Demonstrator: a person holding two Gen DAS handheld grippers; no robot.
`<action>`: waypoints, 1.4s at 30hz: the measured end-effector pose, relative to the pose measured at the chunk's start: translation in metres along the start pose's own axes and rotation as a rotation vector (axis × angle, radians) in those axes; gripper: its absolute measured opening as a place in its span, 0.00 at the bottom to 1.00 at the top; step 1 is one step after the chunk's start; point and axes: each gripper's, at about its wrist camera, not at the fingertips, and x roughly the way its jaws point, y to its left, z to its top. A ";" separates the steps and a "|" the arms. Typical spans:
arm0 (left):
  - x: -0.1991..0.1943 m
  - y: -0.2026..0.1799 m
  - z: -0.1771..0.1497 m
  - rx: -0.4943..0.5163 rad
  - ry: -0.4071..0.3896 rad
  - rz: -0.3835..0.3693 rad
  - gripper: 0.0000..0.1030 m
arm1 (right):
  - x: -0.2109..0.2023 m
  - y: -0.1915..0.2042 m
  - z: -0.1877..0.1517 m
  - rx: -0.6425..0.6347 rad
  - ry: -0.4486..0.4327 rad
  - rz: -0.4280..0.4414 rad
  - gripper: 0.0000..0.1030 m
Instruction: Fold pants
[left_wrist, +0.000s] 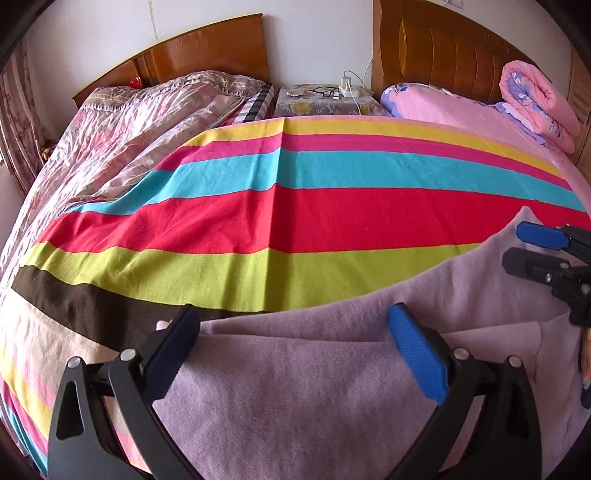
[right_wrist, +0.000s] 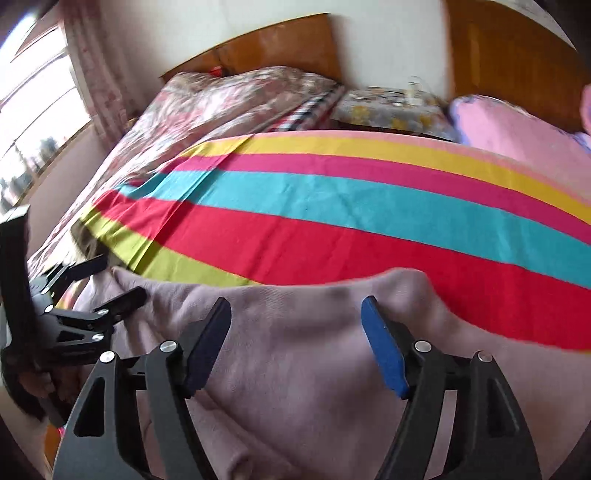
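Pale lilac knit pants (left_wrist: 314, 369) lie on a striped blanket (left_wrist: 295, 218) on the bed, at the near edge; they also show in the right wrist view (right_wrist: 295, 369). My left gripper (left_wrist: 295, 317) is open just above the pants, its fingers spread wide over the cloth. My right gripper (right_wrist: 295, 310) is open too, over the pants' far edge. In the left wrist view the right gripper (left_wrist: 517, 245) shows at the right, open. In the right wrist view the left gripper (right_wrist: 118, 277) shows at the left, open. Neither holds cloth.
A floral quilt (left_wrist: 147, 110) covers the left bed. A nightstand (left_wrist: 325, 99) with glasses and a charger stands between the wooden headboards. A pink pillow (left_wrist: 443, 107) and a rolled pink quilt (left_wrist: 535, 99) lie at the back right. A window (right_wrist: 33, 110) is on the left.
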 end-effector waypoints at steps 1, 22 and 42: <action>-0.007 0.004 0.000 -0.011 -0.013 -0.011 0.98 | -0.013 0.003 -0.004 -0.017 -0.022 0.009 0.71; -0.120 0.002 -0.135 0.106 -0.067 0.095 0.99 | -0.104 -0.025 -0.179 -0.058 0.034 -0.205 0.84; -0.105 0.007 -0.141 0.062 0.001 0.109 0.99 | -0.151 -0.071 -0.216 0.033 -0.010 -0.178 0.86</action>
